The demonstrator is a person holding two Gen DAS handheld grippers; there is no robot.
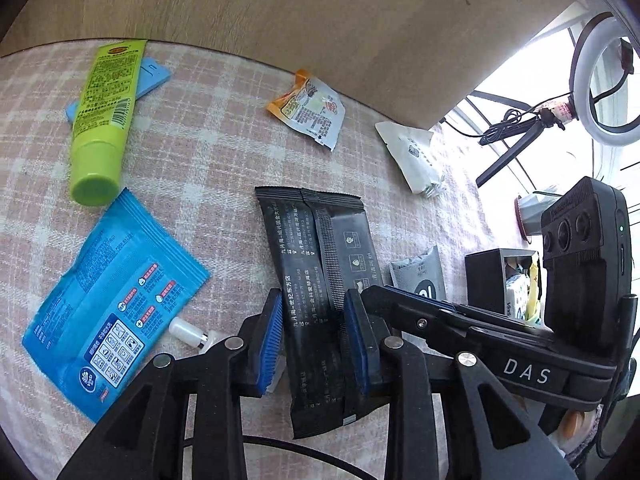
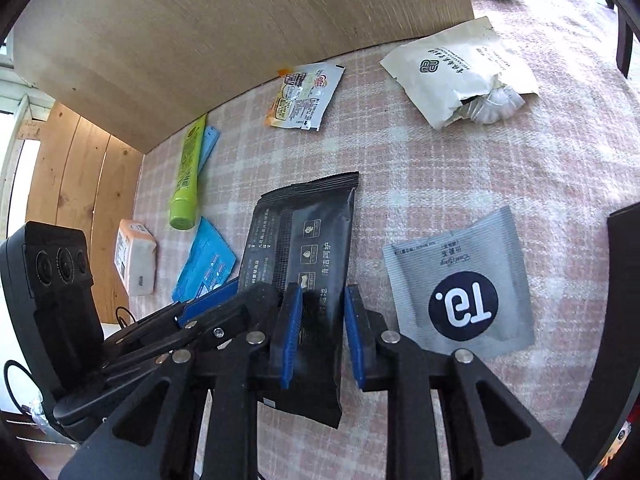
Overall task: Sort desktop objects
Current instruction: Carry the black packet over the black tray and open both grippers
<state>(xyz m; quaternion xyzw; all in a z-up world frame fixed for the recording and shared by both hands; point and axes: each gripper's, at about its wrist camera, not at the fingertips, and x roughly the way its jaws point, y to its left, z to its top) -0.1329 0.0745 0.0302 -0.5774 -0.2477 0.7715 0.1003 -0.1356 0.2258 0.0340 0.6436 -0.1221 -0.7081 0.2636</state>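
Holds the left claw (image 1: 314, 300) low at the bottom centre of the left wrist view, blue pads spread part-way, straddling a strip of the black wipes packet (image 1: 320, 240). Cannot tell for certain whether either pad touches the wrapper, since the packet runs on under the black fingers on the right side; no clear pinch visible. Holds the right claw (image 2: 323, 290) the same way at the bottom centre of the right wrist view: pads parted, over the near end of that same black packet, its left part hidden behind the left finger. Places both claws close side by side over the one packet, which sits mid-frame on the pink plaid tabletop (image 1: 220, 160). Shows, in the left wrist view, a lime-green tube (image 1: 102, 120) at upper left, lying across a light blue card (image 1: 154, 76), cap toward the camera. Puts a blue wipes pouch (image 1: 116, 300) at lower left, just below that cap, with a small white vial (image 1: 188, 332) at its right edge. Finds an orange-and-white sachet (image 1: 308, 110) at upper centre, near a pale wooden panel (image 1: 320, 20). Shows, in the right wrist view, a torn white paper envelope (image 2: 460, 68) at upper right, a grey sachet with a black circle (image 2: 460, 292) at lower right just beside the claw, and a tissue pack (image 2: 134, 256) at middle left.
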